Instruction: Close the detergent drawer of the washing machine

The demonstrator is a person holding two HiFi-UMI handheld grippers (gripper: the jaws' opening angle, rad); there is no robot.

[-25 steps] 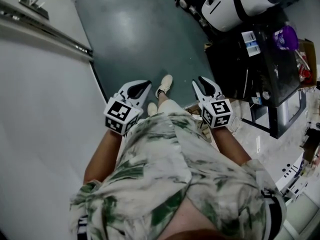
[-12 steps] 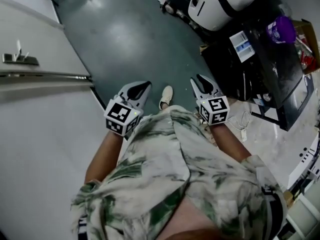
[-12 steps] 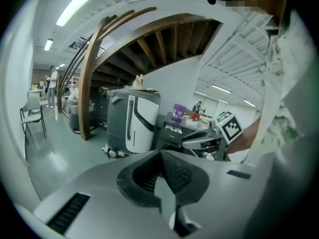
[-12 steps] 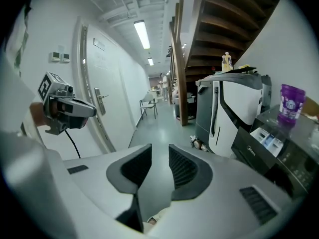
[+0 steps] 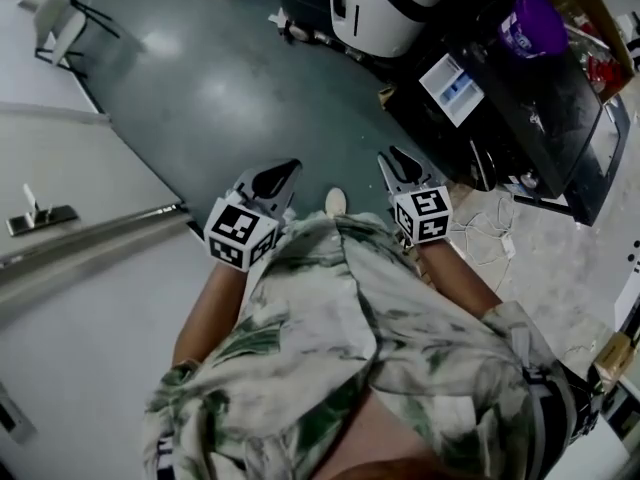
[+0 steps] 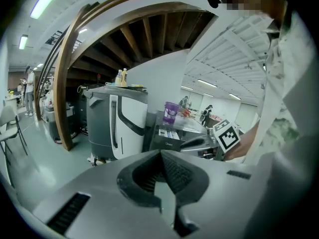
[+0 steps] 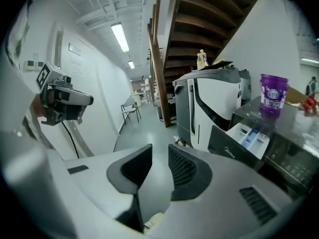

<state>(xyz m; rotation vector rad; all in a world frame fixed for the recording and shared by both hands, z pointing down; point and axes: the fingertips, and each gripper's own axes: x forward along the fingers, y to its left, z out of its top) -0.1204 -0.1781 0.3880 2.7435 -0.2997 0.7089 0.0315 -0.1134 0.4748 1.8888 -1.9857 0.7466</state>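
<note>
Black washing machine [image 5: 548,118], white and blue detergent drawer [image 5: 452,88], purple cup [image 5: 530,23]; teal-grey floor [image 5: 230,88], white shirt [image 5: 340,348] with green leaf pattern

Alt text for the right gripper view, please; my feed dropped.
The right gripper is empty, jaws apart though just closed slightly. Right of it, the washing machine has its detergent drawer pulled open and a purple tub on top. The left gripper shows far left.

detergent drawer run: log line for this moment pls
white detergent drawer of black washing machine: pulled out, untouched | left gripper: shut, empty | right gripper: open, empty, jaws just been closing
</note>
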